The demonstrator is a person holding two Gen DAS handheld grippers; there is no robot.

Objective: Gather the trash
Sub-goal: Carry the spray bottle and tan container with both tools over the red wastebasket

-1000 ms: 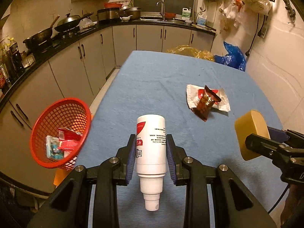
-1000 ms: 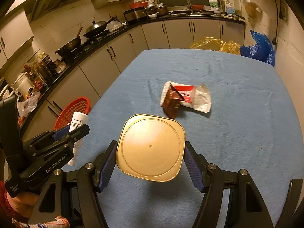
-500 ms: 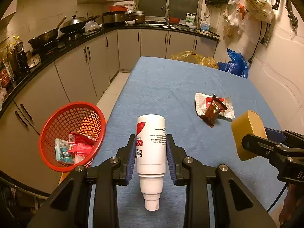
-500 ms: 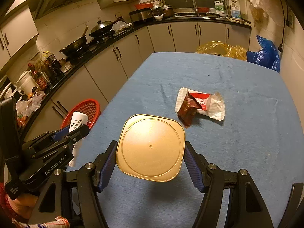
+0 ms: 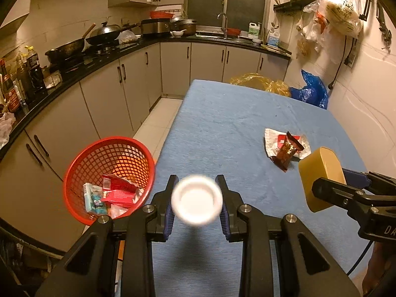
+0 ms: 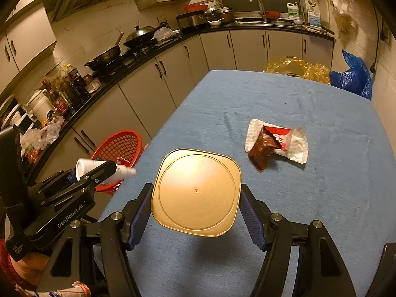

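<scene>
My left gripper (image 5: pixel 196 204) is shut on a white plastic bottle (image 5: pixel 196 204), whose flat base now faces the camera, blurred. In the right wrist view the bottle (image 6: pixel 99 169) lies tilted, nozzle toward the table, in front of the red mesh basket (image 6: pixel 118 146). The basket (image 5: pixel 99 158) sits off the table's left edge with several wrappers inside. My right gripper (image 6: pixel 195 195) is shut on a gold square tin (image 6: pixel 195 195) above the blue table (image 6: pixel 321 185). The tin (image 5: pixel 321 178) also shows in the left wrist view. A brown snack packet (image 6: pixel 263 146) lies on a white wrapper (image 6: pixel 294 146).
Kitchen cabinets and a counter with woks (image 5: pixel 74 47) run along the left and back. A yellow bag (image 5: pixel 257 83) and a blue bag (image 5: pixel 310 91) lie past the table's far edge. A wall stands at the right.
The bottle in my left gripper has swung from upright, nozzle down, to end-on with its base toward the camera. The basket appears closer. The right gripper and tin stay put.
</scene>
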